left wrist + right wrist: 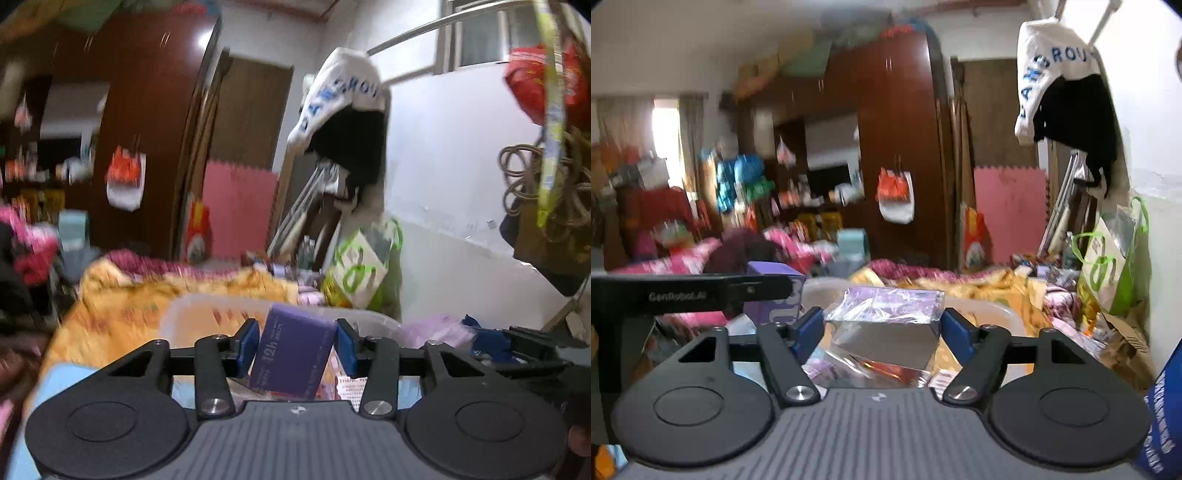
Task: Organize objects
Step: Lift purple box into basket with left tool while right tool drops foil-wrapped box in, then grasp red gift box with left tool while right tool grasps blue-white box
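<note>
Purple box is gripped by the left claw, tilted, both blue pads pressed to its sides. A translucent bin is seen just past the fingertips, on an orange blanket. Cellophane-wrapped pack is clamped between the pads of the right claw, above the same bin. Left claw and box are seen left of the right claw. Background is blurred.
</note>
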